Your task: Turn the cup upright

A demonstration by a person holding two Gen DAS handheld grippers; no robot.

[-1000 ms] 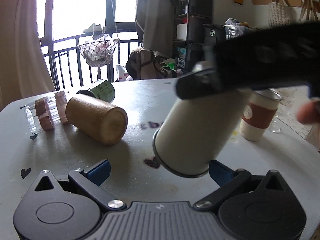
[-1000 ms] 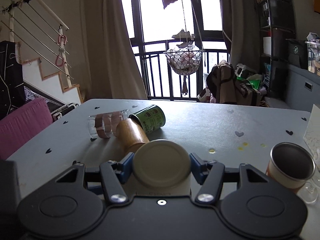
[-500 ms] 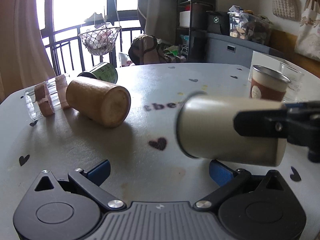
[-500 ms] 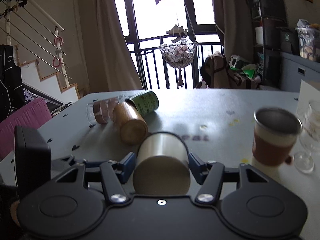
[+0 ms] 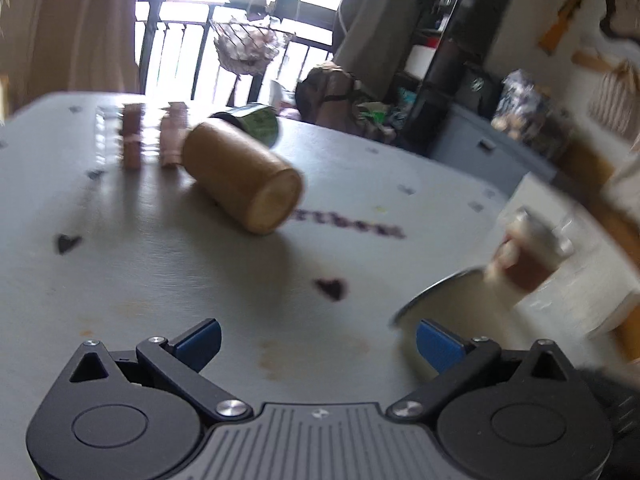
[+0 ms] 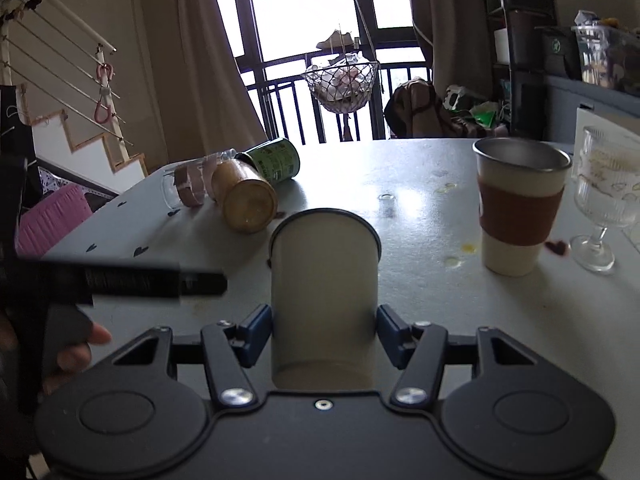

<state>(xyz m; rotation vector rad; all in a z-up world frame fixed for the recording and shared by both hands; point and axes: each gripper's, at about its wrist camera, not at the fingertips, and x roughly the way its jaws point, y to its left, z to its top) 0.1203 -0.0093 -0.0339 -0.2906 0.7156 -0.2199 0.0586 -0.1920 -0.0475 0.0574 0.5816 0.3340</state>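
One cream cup [image 6: 324,280], clamped in right hand-held gripper [image 6: 323,332]

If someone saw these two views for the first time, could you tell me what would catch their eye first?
First, the cream cup held upright between the right gripper's blue pads, just in front of its camera. To its right stand a brown-sleeved cup and a ribbed glass goblet. Far left on the table, a wooden cylinder, a green can and a clear glass lie tipped over.
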